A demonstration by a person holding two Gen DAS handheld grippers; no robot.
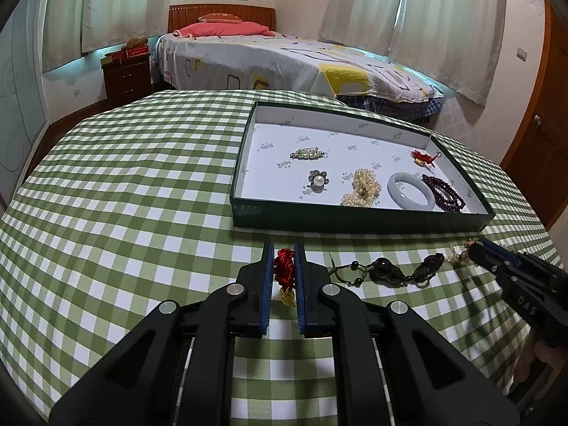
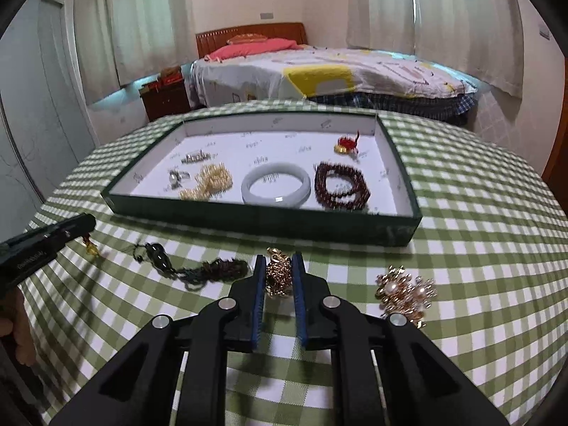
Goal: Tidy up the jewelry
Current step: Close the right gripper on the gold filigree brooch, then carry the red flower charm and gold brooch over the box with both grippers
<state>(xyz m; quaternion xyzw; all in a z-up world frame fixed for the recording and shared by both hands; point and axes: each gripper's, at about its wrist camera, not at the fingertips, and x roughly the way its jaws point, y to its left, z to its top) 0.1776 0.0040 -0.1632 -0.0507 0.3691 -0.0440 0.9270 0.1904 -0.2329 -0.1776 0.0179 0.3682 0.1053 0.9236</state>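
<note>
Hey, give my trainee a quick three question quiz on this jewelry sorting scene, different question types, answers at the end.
1. True or false: the white jade-like bangle lies inside the dark green shallow box.
2. What does the left gripper grip?
A. pearl cluster
B. red knotted tassel charm
C. dark bead bracelet
3. Fill in: the right gripper closes on a ____-coloured ornament.

Key: 1 true; 2 B; 3 gold.

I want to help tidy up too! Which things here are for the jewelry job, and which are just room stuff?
For the job:
- dark green cardboard tray
- red knotted tassel charm in the left tool
- gold filigree brooch in the right tool
- gold pearl brooch
- dark bead pendant cord

Just there:
- bed
- wooden nightstand
- pale curtains
</note>
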